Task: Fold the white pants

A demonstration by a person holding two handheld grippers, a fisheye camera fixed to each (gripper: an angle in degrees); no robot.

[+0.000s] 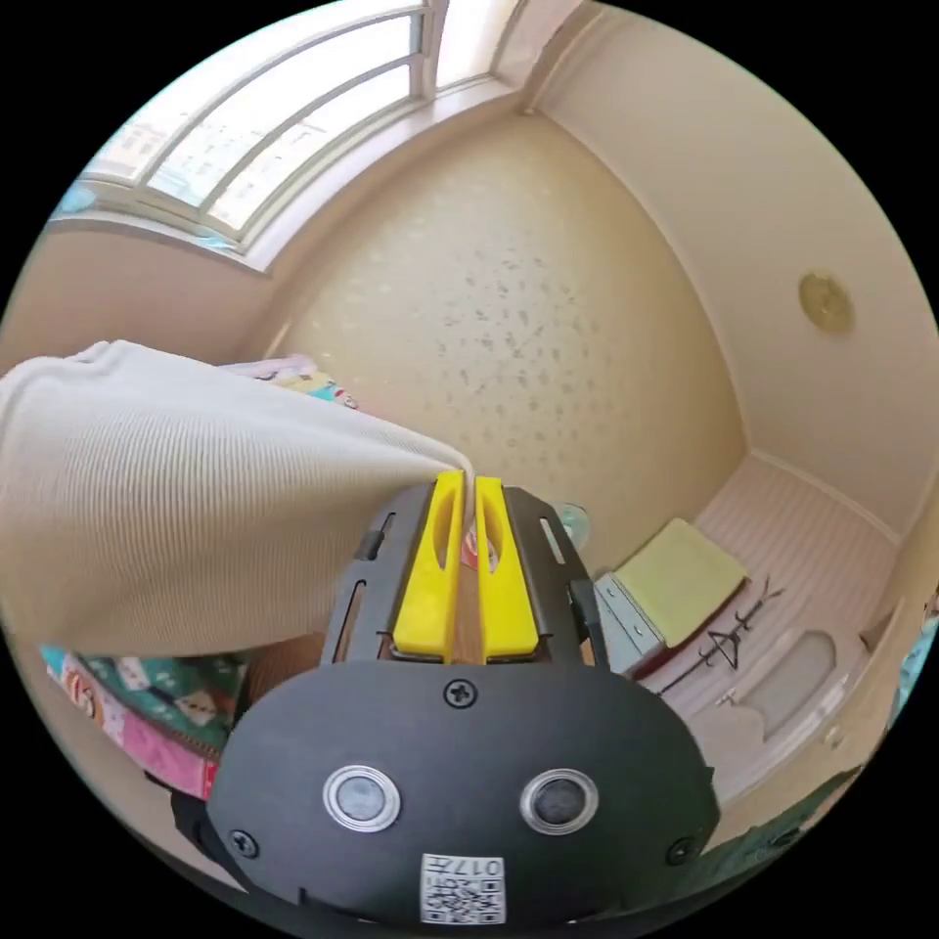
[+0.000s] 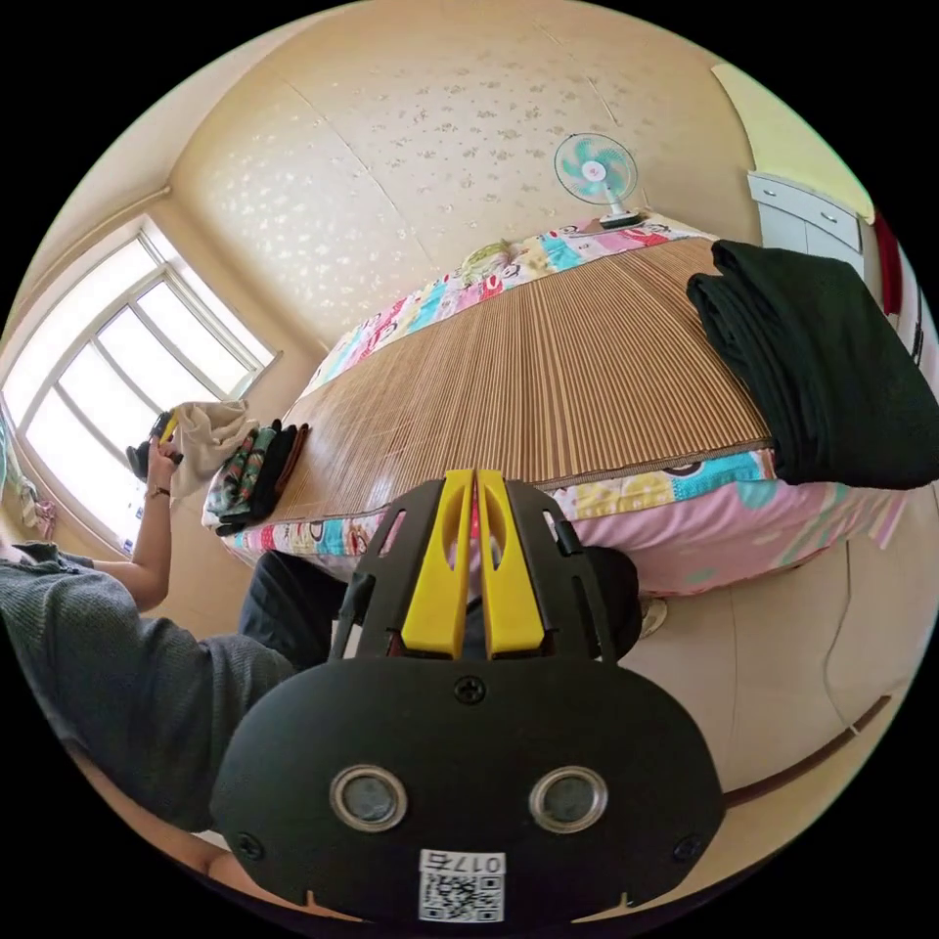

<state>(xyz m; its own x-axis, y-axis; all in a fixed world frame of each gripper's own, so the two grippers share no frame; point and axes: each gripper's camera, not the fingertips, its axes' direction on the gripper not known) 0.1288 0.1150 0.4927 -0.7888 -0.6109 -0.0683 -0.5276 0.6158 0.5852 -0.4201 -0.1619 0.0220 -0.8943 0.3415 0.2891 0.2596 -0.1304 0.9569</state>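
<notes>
The left tongs (image 1: 468, 489) were clenched on a corner of the white pants (image 1: 176, 509), which hung off to their left. The right tongs (image 2: 468, 489), clenched on nothing, hovered well apart, facing the bed (image 2: 548, 362).

A bed (image 2: 548, 362) covered by a brown slatted bamboo mat stands against a cream wall (image 2: 411, 147) with a faint speckled pattern, its bright cartoon-print sheet (image 2: 675, 528) hanging pink over the near side. A small teal fan (image 2: 597, 171) stands at the far end of the bed, a pile of dark cloth (image 2: 822, 362) lies on one corner, and a smaller stack of folded clothes (image 2: 256, 469) sits on the corner near the window (image 2: 117, 381), which lets in strong daylight. A grey cabinet (image 2: 807, 220) stands beside the far end of the bed, the floor (image 2: 782, 665) is pale with a thin cable across it, and the ceiling (image 1: 831, 274) carries a round gold fitting.
</notes>
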